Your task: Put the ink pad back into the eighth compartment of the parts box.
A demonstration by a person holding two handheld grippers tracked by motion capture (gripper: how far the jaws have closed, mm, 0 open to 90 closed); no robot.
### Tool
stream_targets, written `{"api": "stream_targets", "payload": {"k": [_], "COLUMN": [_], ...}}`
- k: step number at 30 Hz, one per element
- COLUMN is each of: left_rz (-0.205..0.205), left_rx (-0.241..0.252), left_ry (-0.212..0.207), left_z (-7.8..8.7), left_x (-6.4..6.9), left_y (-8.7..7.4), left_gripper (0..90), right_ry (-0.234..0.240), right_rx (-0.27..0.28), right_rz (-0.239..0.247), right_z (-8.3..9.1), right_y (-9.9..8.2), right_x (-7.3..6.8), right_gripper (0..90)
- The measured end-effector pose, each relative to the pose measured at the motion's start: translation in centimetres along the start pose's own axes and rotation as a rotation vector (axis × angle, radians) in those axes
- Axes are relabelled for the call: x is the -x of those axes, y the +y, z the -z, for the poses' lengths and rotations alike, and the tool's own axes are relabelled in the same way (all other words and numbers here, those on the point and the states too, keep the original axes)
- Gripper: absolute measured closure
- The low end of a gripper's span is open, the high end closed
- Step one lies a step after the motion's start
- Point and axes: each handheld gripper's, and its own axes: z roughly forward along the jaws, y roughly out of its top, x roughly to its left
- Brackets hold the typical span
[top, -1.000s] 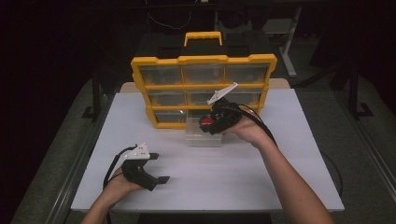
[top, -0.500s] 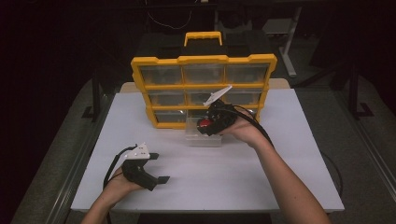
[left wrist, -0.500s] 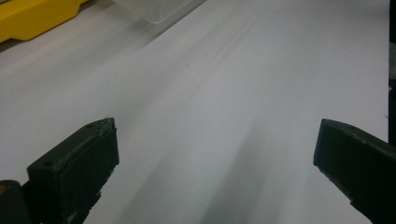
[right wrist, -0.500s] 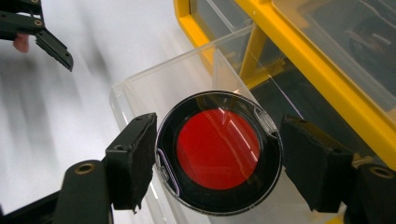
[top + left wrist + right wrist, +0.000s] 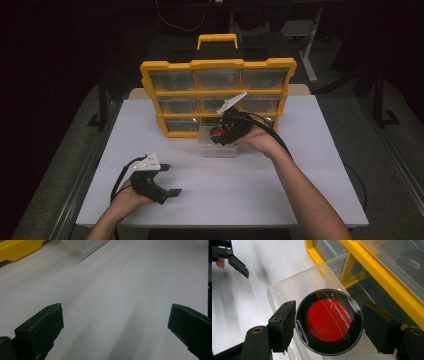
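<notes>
The right claw (image 5: pixel 216 138), arm stretched forward, pinches a round black case (image 5: pixel 329 321) with its red face toward the camera, above the clear drawer (image 5: pixel 210 149). The left claw (image 5: pixel 170 180) rests spread on the worktop (image 5: pixel 280 185).

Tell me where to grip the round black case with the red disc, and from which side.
Grip the round case across its thin rim, one pad on each opposite edge, coming from above the clear drawer. It is flat and round, so its faces give no hold; the right hand-held gripper clamps it so.
</notes>
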Motion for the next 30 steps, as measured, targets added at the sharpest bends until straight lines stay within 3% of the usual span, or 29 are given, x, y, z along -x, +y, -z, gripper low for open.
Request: {"api": "stream_targets", "payload": {"k": [14, 30], "left_rz": [0.001, 0.003], "left_rx": [-0.001, -0.003], "left_ry": [0.000, 0.006], "left_z": [0.0, 0.0], "left_x": [0.0, -0.2], "left_y": [0.0, 0.0], "left_gripper": [0.0, 0.0], "right_ry": [0.012, -0.021], "right_rx": [0.020, 0.043], "right_rz": [-0.020, -0.045], "right_z": [0.3, 2.7], "right_y": [0.1, -1.2], "right_x": [0.2, 0.6], "right_gripper": [24.1, 18.2]}}
